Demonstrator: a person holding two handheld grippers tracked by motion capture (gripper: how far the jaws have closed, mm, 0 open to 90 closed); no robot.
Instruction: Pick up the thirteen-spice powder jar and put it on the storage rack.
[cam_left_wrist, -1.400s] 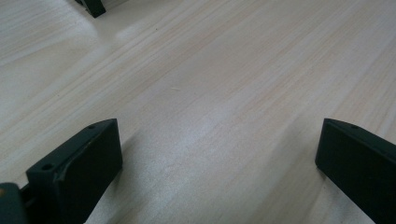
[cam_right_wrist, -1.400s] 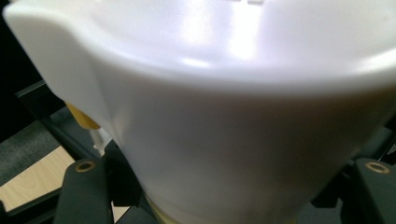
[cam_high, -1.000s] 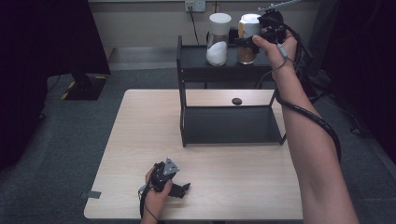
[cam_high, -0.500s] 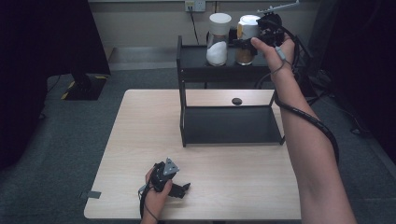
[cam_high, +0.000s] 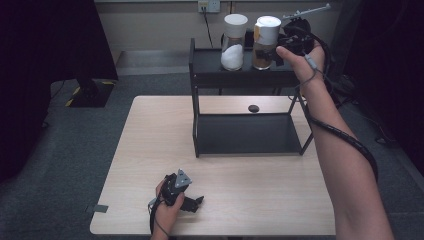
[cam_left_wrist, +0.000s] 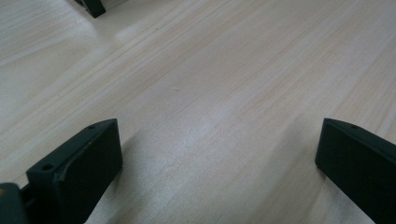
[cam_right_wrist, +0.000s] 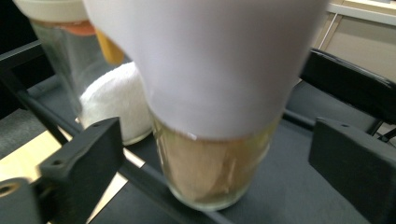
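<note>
Two glass jars with white lids stand on the black rack's top shelf (cam_high: 240, 77). One holds brown powder (cam_high: 265, 42) and the other white powder (cam_high: 233, 45). My right gripper (cam_high: 281, 50) is at the brown jar from the right. In the right gripper view the brown jar (cam_right_wrist: 210, 172) stands between the jaws, which have just been opening. Both pads are clear of the glass, and the white jar (cam_right_wrist: 112, 100) is behind on the left. My left gripper (cam_high: 196, 202) rests on the table near the front edge. Its jaws (cam_left_wrist: 219, 128) are wide apart over bare wood.
A small dark round object (cam_high: 253, 108) lies on the wooden table (cam_high: 150, 150) behind the rack's lower shelf (cam_high: 245, 135). A wall socket (cam_high: 210, 6) and cables are behind the rack. Dark floor surrounds the table.
The right hand has shifted slightly right and away from the brown jar, which stays upright on the top shelf. The left hand has not moved.
</note>
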